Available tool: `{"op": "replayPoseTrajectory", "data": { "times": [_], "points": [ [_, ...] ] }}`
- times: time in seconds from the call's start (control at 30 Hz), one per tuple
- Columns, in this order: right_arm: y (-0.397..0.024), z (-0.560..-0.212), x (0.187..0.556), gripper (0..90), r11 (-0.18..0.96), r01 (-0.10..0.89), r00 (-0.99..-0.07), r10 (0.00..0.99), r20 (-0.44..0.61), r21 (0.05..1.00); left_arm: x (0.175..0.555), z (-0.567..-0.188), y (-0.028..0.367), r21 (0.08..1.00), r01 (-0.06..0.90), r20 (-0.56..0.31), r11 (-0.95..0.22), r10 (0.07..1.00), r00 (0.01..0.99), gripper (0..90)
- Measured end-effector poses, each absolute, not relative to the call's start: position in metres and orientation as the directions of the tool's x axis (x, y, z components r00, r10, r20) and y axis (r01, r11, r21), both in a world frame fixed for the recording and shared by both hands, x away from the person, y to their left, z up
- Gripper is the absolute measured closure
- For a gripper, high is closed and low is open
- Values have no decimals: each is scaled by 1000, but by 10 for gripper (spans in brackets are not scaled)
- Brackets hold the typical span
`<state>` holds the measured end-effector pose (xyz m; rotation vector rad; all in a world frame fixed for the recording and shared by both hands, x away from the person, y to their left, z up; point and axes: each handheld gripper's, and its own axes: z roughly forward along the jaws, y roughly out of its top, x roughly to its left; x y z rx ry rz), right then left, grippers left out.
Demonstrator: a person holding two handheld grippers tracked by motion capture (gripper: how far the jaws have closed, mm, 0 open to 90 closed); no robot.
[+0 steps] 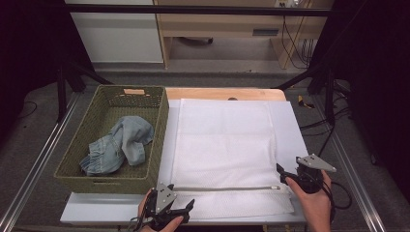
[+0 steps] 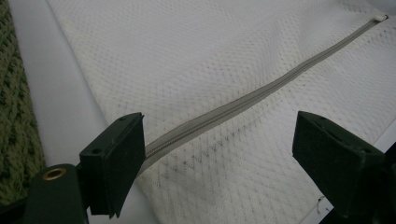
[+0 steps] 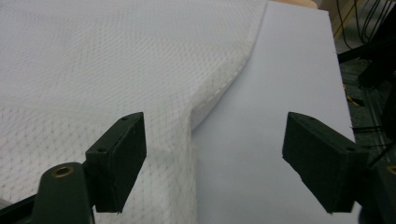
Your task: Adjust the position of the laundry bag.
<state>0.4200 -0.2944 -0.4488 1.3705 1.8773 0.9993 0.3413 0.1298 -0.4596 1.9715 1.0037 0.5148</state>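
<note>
Dark curtains and a pale cabinet stand behind the white table top point(image 1: 295, 135), whose near edge is cut off by the bottom of the high view, as are both of the person's forearms. On that top lies a flat white mesh laundry bag point(image 1: 225, 150) with a grey zipper point(image 1: 227, 189) running across its near end; the landmark for everything else is this bag. Just beside its left edge stands an olive woven rectangular basket point(image 1: 159, 125), and a crumpled light-blue denim garment point(image 1: 121, 145) sits inside it, so bunched that its kind is hard to make out. The left gripper point(image 1: 186, 209) hovers at the bag's near left corner, close to the zipper's left end, its jaws spread apart with nothing between them; in the left gripper view the zipper point(image 2: 243, 102) runs from behind the left jaw off to the upper right, where the small white pull tab point(image 2: 380, 17) is barely readable at the frame's edge, and the basket weave point(image 2: 14, 121) is cropped at the left. The right gripper point(image 1: 285, 175) hovers at the bag's near right corner, by the zipper's right end, likewise released and empty. In the right gripper view the mesh bag's right edge point(image 3: 219, 88) lies between the jaws, untouched by either, with bare table point(image 3: 280, 93) to its right; whether the jaws rest on the surface cannot be told.
</note>
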Motion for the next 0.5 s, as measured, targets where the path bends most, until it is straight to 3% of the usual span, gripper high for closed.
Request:
{"op": "replayPoseTrajectory", "data": {
  "times": [0.5],
  "points": [
    [-282, -466, 463, 576, 228, 620, -338, 941, -7, 751, 333, -464, 146, 804, 496, 4, -327, 838, 546, 275]
  ]
}}
